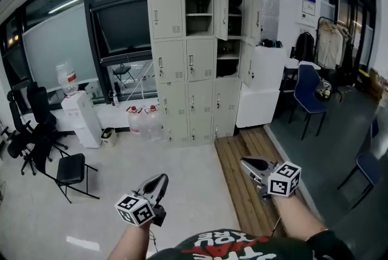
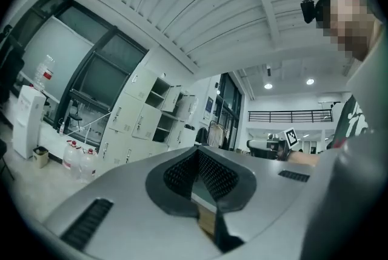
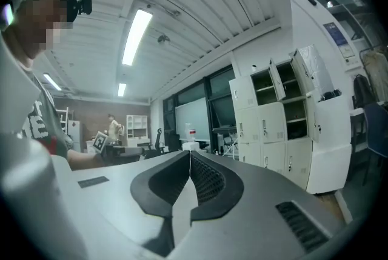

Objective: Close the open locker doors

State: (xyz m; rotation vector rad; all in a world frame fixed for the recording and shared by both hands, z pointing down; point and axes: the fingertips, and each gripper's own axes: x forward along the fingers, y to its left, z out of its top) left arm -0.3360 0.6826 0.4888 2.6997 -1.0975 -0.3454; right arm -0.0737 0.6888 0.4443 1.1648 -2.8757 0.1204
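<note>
A bank of cream lockers (image 1: 188, 65) stands across the room against the back wall, far from both grippers. Two upper doors (image 1: 222, 15) (image 1: 253, 17) hang open, and so does a lower door (image 1: 247, 65) at the right side. The open compartments (image 1: 199, 13) show shelves. My left gripper (image 1: 162, 177) is low at the left, shut and holding nothing. My right gripper (image 1: 244, 161) is low at the right, shut and holding nothing too. Both point toward the lockers. The lockers (image 2: 142, 116) appear left of the shut left gripper (image 2: 197, 153), and the lockers (image 3: 273, 113) appear right of the shut right gripper (image 3: 190, 154).
A water dispenser (image 1: 79, 113) and water bottles (image 1: 142, 122) stand left of the lockers. Black office chairs (image 1: 36, 125) and a black folding chair (image 1: 71, 171) sit at the left. A white cabinet (image 1: 260, 86), a blue chair (image 1: 309, 92) and a clothes rack (image 1: 330, 40) are at the right. A wooden floor strip (image 1: 248, 174) leads to the lockers.
</note>
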